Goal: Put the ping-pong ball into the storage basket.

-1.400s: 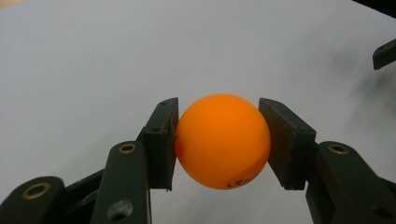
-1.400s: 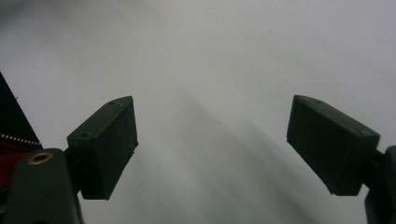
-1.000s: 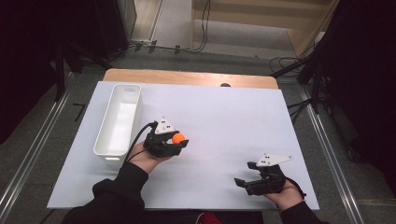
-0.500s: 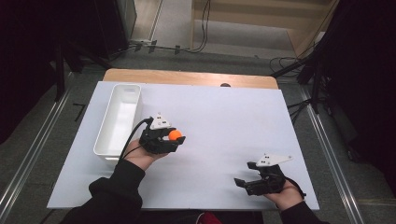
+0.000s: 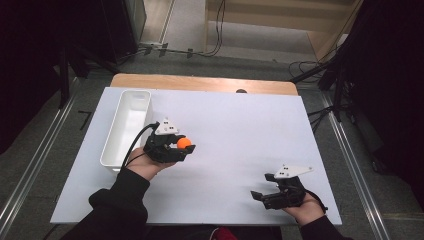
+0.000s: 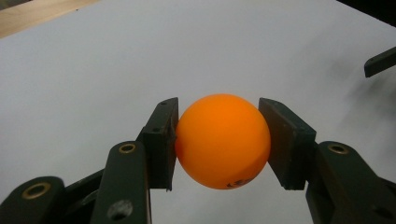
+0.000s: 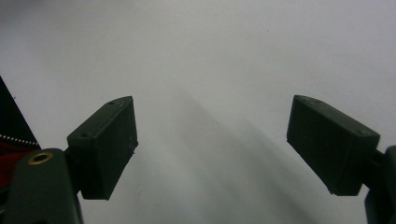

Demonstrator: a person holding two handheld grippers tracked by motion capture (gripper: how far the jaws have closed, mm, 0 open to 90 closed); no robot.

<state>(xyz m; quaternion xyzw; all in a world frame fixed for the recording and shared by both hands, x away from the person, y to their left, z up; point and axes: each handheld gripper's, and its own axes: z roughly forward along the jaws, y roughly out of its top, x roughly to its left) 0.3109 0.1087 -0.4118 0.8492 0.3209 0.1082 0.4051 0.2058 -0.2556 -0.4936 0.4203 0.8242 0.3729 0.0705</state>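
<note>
An orange ball (image 5: 184, 143) (image 6: 222, 141) is clamped between the two black pads of my left gripper (image 5: 183, 146) (image 6: 219, 140), which is shut on it and held a little above the white table sheet (image 5: 235, 125). This gripper hovers just right of the white tray (image 5: 126, 127). My right gripper (image 5: 261, 190) (image 7: 212, 140) rests low near the front right of the sheet, its jaws open with nothing between them, only bare white surface showing in the right gripper view.
The long white tray lies along the left side of the sheet and looks empty. A wooden table edge (image 5: 200, 83) runs along the back. Cables and dark stands (image 5: 340, 75) sit on the floor beyond the table.
My left gripper has carried the orange ball up and slightly toward the back left, closer to the tray. The right gripper has stayed put.
</note>
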